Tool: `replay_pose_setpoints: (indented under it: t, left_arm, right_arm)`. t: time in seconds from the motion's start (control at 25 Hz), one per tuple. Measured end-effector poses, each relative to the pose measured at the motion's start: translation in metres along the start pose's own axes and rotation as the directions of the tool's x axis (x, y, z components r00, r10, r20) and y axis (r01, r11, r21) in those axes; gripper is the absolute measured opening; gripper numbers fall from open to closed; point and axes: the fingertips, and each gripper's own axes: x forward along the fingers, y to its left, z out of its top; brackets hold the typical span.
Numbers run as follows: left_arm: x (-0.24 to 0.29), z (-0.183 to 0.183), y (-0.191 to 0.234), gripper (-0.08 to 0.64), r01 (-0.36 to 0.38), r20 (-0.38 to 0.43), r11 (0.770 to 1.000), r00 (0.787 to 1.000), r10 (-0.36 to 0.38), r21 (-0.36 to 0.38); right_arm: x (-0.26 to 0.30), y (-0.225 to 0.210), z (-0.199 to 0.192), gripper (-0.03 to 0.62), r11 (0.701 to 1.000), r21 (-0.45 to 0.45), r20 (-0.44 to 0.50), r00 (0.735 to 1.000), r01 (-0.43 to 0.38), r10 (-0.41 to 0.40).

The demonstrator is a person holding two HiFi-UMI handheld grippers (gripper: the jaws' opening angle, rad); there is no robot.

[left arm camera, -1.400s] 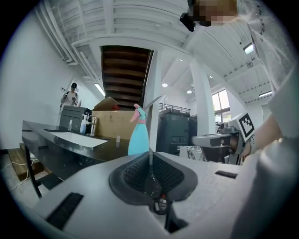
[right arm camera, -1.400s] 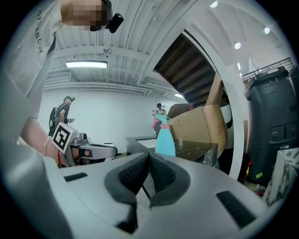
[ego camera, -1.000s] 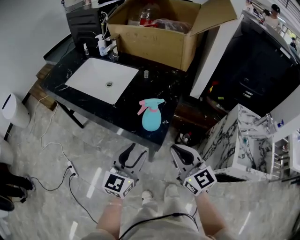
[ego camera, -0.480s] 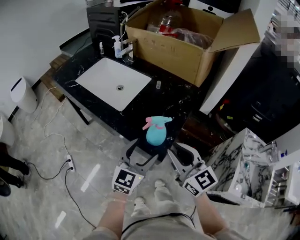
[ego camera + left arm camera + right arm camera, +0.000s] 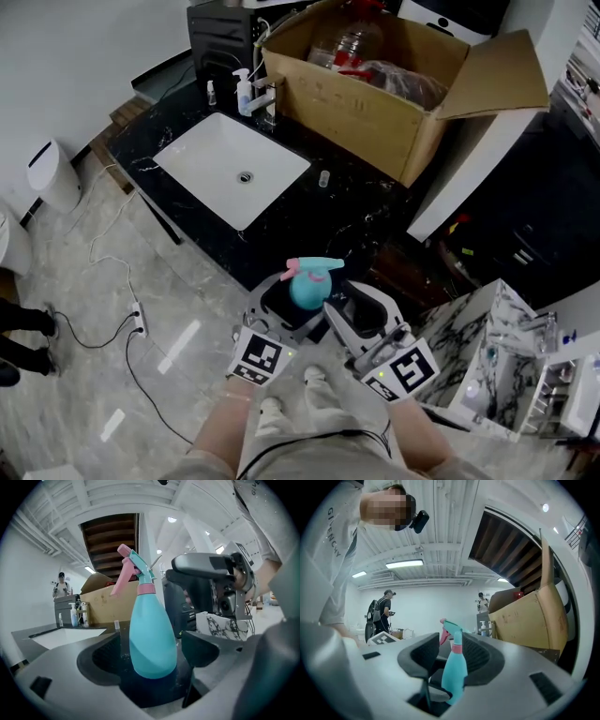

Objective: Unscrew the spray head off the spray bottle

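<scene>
Bottle (image 5: pixel 307 289) upright at tabletop (image 5: pixel 352 211) edge; left tongs (image 5: pixel 289 305) and right tongs (image 5: pixel 356 302) both released.
Head view: bottle inside left tongs, right tongs just beside. Left gripper view: tongs just opened wide, flanking the body, no contact. Right gripper view: tongs just opening, spray head (image 5: pixel 452 629) ahead in the gap, untouched.

Bottle (image 5: pixel 307 286) at the near edge of the counter (image 5: pixel 361 216), between the jaws of the left gripper (image 5: pixel 295 307), which have just been opening: clear gap on either side. Right gripper (image 5: pixel 361 311), jaws also just opening, crowds the bottle's right side; the neck shows between them, seemingly untouched. Bare counter beyond, bounded by vial (image 5: pixel 323 178), sink (image 5: pixel 216 173) and box (image 5: pixel 375 103).
</scene>
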Motion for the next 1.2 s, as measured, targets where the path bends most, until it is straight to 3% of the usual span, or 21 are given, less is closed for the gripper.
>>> replay_pose_setpoints:
  t: [0.24,0.52,0.84,1.2]
  left_arm:
    - [0.011,-0.001,0.003,0.397,-0.014,0.008,0.999,1.0,0.014,0.029]
    - [0.024,-0.001,-0.001,0.396,0.043,0.008,0.997,0.999,-0.044,0.056]
    - [0.018,0.0,0.001,0.365,-0.021,0.027,1.0,0.999,0.021,0.017]
    - [0.016,-0.003,0.0,0.351,-0.02,0.007,1.0,1.0,0.02,0.023]
  right_arm:
    - [0.01,0.001,-0.002,0.152,1.0,-0.007,-0.014,1.0,-0.027,0.027]
    - [0.014,-0.001,-0.006,0.167,1.0,0.009,-0.026,0.999,-0.023,0.023]
    - [0.021,0.004,-0.003,0.245,0.998,0.041,-0.022,0.999,-0.041,0.042]
    - [0.034,0.01,-0.005,0.308,0.998,0.043,-0.041,0.998,-0.051,0.053]
